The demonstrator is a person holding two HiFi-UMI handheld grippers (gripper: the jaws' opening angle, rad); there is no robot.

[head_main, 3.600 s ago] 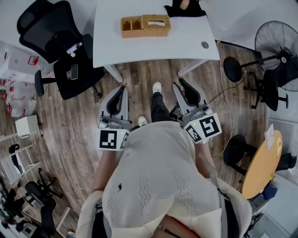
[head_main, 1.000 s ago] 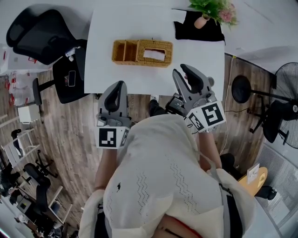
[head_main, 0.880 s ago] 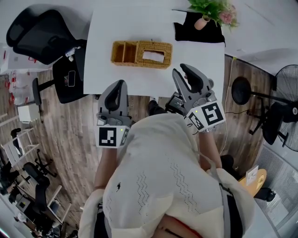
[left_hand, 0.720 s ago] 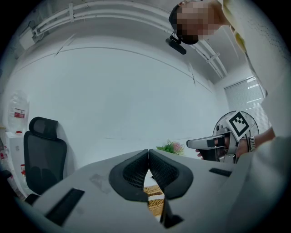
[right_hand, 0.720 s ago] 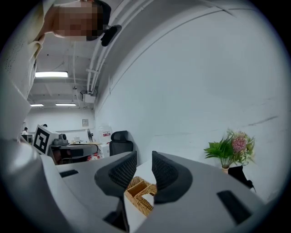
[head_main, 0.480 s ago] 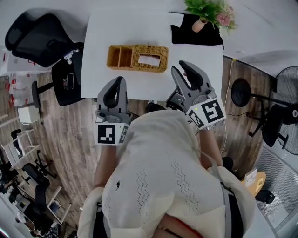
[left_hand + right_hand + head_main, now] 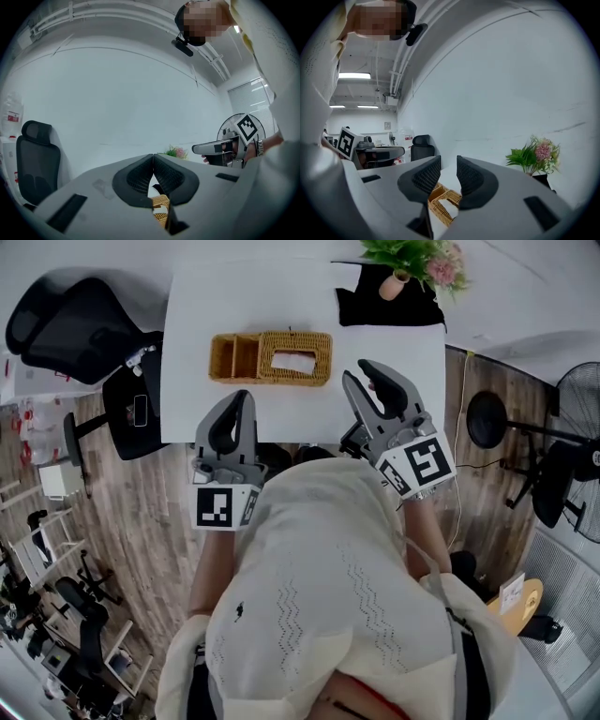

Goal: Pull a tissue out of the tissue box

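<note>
Ahead, upper centre: tan woven wicker tissue box (image 7: 296, 357), long axis left-right on white worktop (image 7: 234, 287), beyond and between slightly parted, empty right gripper (image 7: 447, 165) and closed, empty left gripper (image 7: 153, 156).

Cream knit sweater (image 7: 319, 606); grey left gripper (image 7: 239, 399) and right gripper (image 7: 360, 373).

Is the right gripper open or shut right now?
Open. The right gripper has its jaws apart with a clear gap and nothing held between them; the wicker tissue box shows through the gap, beyond them.
</note>
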